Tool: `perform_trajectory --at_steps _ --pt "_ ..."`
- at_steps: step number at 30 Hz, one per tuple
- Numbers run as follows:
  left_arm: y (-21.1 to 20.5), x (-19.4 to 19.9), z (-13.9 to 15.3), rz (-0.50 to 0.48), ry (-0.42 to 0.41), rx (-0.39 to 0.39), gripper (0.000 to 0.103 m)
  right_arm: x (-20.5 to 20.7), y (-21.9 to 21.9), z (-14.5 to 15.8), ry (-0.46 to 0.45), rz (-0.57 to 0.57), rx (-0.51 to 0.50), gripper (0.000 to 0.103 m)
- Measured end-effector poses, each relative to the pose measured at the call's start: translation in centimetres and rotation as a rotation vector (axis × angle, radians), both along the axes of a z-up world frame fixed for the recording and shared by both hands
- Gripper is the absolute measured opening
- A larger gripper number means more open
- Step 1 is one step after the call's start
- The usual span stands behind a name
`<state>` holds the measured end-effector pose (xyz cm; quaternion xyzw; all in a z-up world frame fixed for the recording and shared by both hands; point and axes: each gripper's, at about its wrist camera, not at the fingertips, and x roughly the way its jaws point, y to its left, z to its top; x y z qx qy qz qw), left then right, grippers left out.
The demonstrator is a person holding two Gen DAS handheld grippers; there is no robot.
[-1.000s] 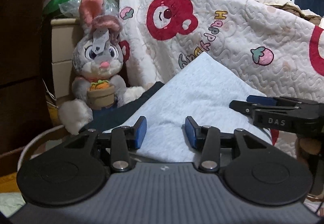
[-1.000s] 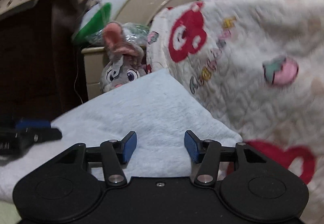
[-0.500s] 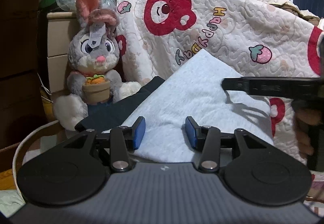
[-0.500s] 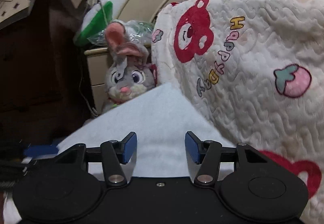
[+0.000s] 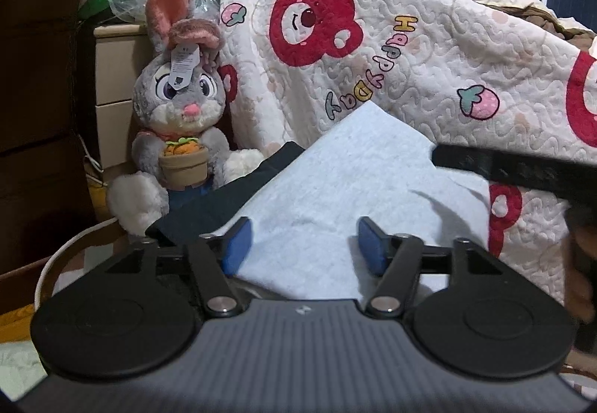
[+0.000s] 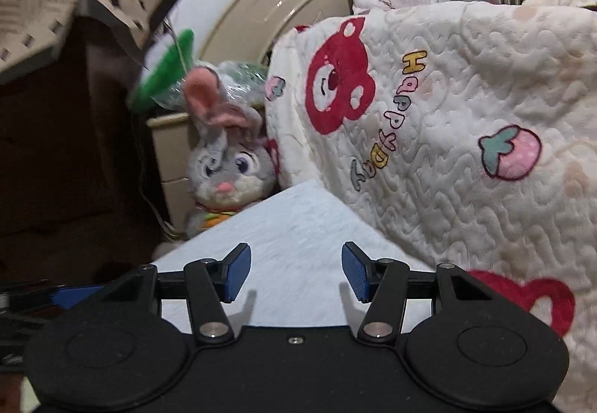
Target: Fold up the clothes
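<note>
1. Our left hand-held gripper [image 5: 304, 245] has just been opening; its jaws stand apart over the pale blue garment [image 5: 335, 196], gripping nothing.
2. Our right hand-held gripper [image 6: 294, 271] is likewise apart and empty.
3. The garment lies folded mid-frame, on a dark garment [image 5: 224, 200], against the bear quilt [image 5: 410, 58].
4. We judge a fold just released; next we need a fresh edge to pinch.

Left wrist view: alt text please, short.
The left tool sits open, its jaws having just widened, over a folded pale blue cloth lying on a dark garment. A plush rabbit and a bear-print quilt lie behind; the right tool reaches in from the right.
</note>
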<state>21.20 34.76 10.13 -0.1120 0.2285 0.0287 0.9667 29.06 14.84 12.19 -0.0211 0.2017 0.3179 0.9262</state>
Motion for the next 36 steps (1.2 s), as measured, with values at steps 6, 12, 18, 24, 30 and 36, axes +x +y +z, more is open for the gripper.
perform_trajectory --at_steps 6,12,18,24,30,36 --pt "-2.2 -1.4 1.0 -0.026 0.009 0.039 0.095 -4.5 -3.9 -1.6 0.058 -0.005 0.065 0.062" --pt "-5.1 -4.4 1.0 -0.095 0.015 0.031 0.096 -9.1 -9.3 -4.2 0.148 -0.014 0.021 0.067" --pt "-9.6 -7.6 -0.7 -0.158 0.113 0.093 0.096 -14.5 -14.5 -5.6 0.219 -0.072 -0.035 0.067" --pt "-13.7 -12.0 -1.4 -0.176 0.179 0.147 0.097 -21.0 -15.7 -5.4 0.230 -0.049 -0.080 0.069" --pt "-16.7 -16.7 -1.9 -0.185 0.198 0.231 0.099 -26.3 -16.3 -6.3 0.173 0.011 -0.183 0.070" --pt "-20.0 -19.9 -0.3 -0.245 0.127 0.328 0.100 -28.4 -18.9 -5.8 0.193 -0.045 -0.098 0.072"
